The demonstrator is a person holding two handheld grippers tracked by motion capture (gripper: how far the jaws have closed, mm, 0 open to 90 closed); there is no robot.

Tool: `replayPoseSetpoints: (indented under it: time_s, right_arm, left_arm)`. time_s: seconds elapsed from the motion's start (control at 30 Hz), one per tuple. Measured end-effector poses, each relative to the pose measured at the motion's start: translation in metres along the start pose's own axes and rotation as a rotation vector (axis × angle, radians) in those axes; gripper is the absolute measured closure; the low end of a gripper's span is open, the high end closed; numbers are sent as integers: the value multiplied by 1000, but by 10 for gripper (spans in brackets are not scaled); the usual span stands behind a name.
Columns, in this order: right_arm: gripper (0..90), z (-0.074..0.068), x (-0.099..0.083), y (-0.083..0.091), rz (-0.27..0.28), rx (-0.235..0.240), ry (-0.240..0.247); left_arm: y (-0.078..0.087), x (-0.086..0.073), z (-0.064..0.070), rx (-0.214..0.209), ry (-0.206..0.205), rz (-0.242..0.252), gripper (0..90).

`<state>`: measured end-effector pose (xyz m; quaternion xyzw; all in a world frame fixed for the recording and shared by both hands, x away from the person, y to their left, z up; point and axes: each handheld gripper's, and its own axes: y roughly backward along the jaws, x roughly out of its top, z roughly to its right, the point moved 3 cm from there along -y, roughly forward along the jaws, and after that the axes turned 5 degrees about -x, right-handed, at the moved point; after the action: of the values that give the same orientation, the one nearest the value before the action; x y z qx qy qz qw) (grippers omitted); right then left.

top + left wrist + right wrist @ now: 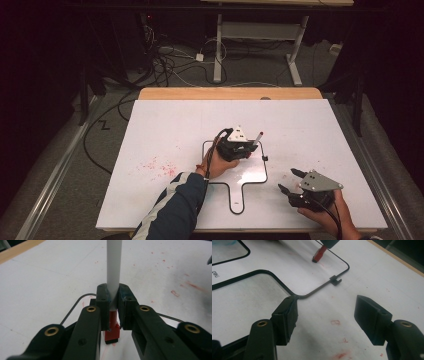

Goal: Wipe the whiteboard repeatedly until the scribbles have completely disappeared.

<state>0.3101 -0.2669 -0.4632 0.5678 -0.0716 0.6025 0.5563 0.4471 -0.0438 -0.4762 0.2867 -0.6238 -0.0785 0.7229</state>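
Here is the left gripper (246,148) just right of centre in the high view, jaws pinched tight on a marker (257,138) that pokes up and to the right, out past the grey plate. In the left gripper view the marker (113,277) runs straight up the middle of the frame: a smooth white barrel rising off the top edge, and below the clamping pads a bright red end section with a small black tip at the very bottom, sitting just at the white surface. The pads grip the barrel right where white meets red. In the right gripper view that same red end (319,254) shows at top centre, slanted, its dark tip down by the board. Under it all lies a small whiteboard (250,172), glossy white with a thin black rim, rounded corners and a stubby handle pointing down-frame, resting on the white counter (165,125). A little black clip (335,280) sits on the board's rim. Red smudges (160,167) speckle the counter left of centre. Down at the lower right, the right gripper (289,181) is held in a hand with its jaws spread wide, nothing between them; in its own view one jaw hovers over the board's rounded corner.
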Motion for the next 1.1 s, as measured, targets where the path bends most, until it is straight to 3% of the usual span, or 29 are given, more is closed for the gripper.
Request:
replayPoseSetpoints:
  time_s: [0.1, 0.4, 0.53, 0.7, 0.83, 0.97, 1.1]
  right_arm:
    - [363, 1, -1, -1, -8, 2, 0]
    - [364, 1, -1, 1, -8, -6, 3]
    - [363, 0, 1, 2, -4, -12, 5]
    - [364, -2, 1, -1, -10, -6, 7]
    - [363, -3, 2, -3, -13, 1, 8]
    - [364, -3, 2, -4, -13, 2, 9]
    - [365, 0, 0, -5, -13, 5, -3]
  left_arm:
    - [2, -1, -2, 16, -12, -12, 792]
    - [31, -20, -13, 53, 47, -12, 791]
    - [43, -31, -13, 69, 53, -22, 791]
    - [46, -42, -12, 80, 63, -37, 790]
    - [36, -33, -9, 68, 58, -25, 789]
    - [22, -17, 2, 48, 13, -33, 790]
    - [16, -5, 7, 25, 5, -11, 790]
